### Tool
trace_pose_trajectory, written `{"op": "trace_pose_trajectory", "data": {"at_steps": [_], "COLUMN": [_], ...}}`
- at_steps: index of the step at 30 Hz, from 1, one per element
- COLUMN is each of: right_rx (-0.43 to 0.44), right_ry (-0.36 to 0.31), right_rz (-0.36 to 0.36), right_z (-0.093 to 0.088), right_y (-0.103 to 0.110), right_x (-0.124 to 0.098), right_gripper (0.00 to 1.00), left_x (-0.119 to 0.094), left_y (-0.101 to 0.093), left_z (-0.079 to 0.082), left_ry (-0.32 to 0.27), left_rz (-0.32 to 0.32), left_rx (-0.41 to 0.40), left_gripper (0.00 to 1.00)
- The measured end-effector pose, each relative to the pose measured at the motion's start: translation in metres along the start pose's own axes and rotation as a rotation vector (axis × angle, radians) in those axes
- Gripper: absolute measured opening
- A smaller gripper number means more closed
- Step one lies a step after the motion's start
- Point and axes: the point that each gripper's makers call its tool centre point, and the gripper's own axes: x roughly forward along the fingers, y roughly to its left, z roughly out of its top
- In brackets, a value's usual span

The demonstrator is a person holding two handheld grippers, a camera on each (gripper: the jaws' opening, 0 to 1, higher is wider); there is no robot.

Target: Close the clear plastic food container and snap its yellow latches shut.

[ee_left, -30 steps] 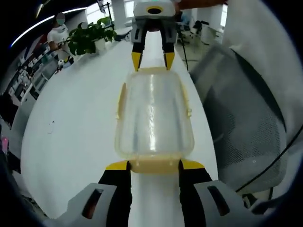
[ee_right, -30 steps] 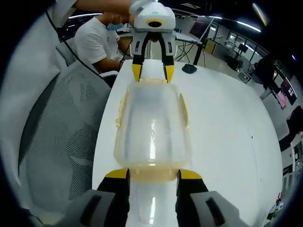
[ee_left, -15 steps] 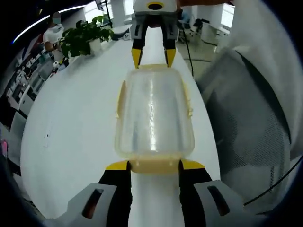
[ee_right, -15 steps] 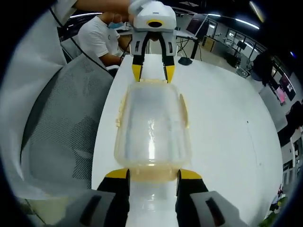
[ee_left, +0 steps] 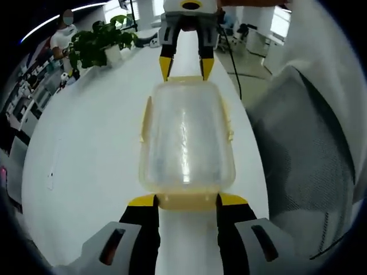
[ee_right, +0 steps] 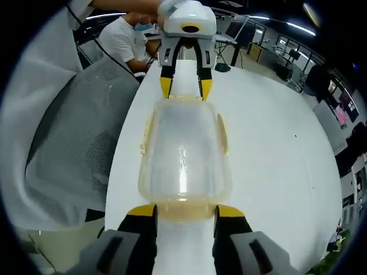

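The clear plastic container (ee_left: 186,137) with its lid on lies lengthwise between my two grippers, over the white table (ee_left: 86,132). Pale yellow latches (ee_left: 146,121) run along its long sides and stand slightly out from the walls. My left gripper (ee_left: 186,200) is shut on the near yellow end latch. The right gripper (ee_left: 186,69) faces it and clasps the far end. In the right gripper view the same container (ee_right: 184,152) has my right gripper (ee_right: 184,211) shut on its near end, and the left gripper (ee_right: 183,87) is at the far end.
A grey mesh chair (ee_left: 304,143) stands beside the table edge, and it also appears as the chair (ee_right: 74,126) in the right gripper view. A potted plant (ee_left: 97,43) sits at the table's far end. A seated person (ee_right: 123,40) is beyond the other end.
Both views have swung over the table and chair, while the container stays fixed between the two grippers. It moves with them. The jaws have not changed.
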Motion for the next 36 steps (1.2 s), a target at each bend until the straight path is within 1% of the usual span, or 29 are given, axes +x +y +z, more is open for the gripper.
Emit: {"op": "trace_pose_trajectory", "data": {"at_steps": [6,12,15,19,21,23,26,31,35,36], "right_rx": [-0.003,0.0,0.003,-0.002,0.001,0.013,0.02,0.02,0.011,0.001], "right_ry": [0.013,0.013,0.007,0.02,0.029,0.022,0.013,0.004,0.016,0.027], "right_rz": [0.008,-0.001,0.003,0.009,0.005,0.007,0.007,-0.006,-0.008,-0.02], "right_z": [-0.016,-0.023,-0.023,-0.026,-0.028,-0.029,-0.027,-0.026,-0.026,-0.027], "right_y": [-0.003,-0.004,-0.004,-0.004,-0.004,-0.003,-0.001,-0.003,-0.004,-0.006], "right_x": [-0.002,-0.002,-0.001,0.007,0.009,0.011,0.014,0.017,0.017,0.017], "right_gripper": [0.36,0.36,0.36,0.36,0.36,0.36,0.36,0.36,0.37,0.37], "left_x": [0.009,0.017,0.022,0.028,0.026,0.025,0.023,0.025,0.024,0.024], "left_y": [0.001,0.004,0.006,0.005,0.005,0.006,0.005,0.006,0.007,0.008], "left_z": [0.011,0.015,0.011,0.006,0.007,0.007,0.005,0.001,0.001,0.001], "left_ry": [0.006,0.02,0.036,0.054,0.049,0.049,0.063,0.068,0.066,0.065], "left_rz": [-0.008,-0.003,-0.002,-0.006,-0.005,-0.007,-0.01,-0.002,-0.003,-0.004], "left_rx": [-0.009,-0.001,0.002,0.005,0.001,0.005,0.017,0.017,0.019,0.015], "left_gripper": [0.37,0.37,0.37,0.37,0.37,0.37,0.37,0.37,0.38,0.38]}}
